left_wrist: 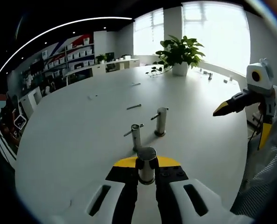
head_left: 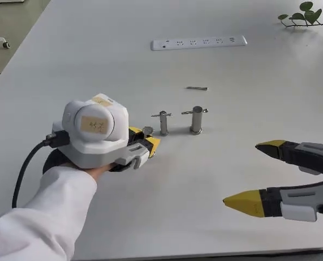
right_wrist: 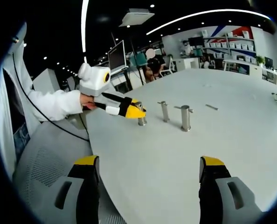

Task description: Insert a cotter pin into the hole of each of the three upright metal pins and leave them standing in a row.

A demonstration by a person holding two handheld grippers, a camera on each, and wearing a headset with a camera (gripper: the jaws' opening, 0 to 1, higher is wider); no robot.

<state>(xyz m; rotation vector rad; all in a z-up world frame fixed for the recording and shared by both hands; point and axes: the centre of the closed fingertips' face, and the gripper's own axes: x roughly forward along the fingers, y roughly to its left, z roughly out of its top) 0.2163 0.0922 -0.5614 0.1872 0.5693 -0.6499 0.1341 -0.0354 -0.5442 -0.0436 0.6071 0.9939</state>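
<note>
Left gripper (head_left: 145,137) clamped on end pin (left_wrist: 147,167), upright, in row beside next pin (left_wrist: 136,136). Right gripper (head_left: 241,174) wide, well apart.

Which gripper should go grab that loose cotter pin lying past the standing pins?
The right gripper: its jaws are open and empty, while the left gripper is shut on the third metal pin. The cotter pin lies loose farther out.
</note>
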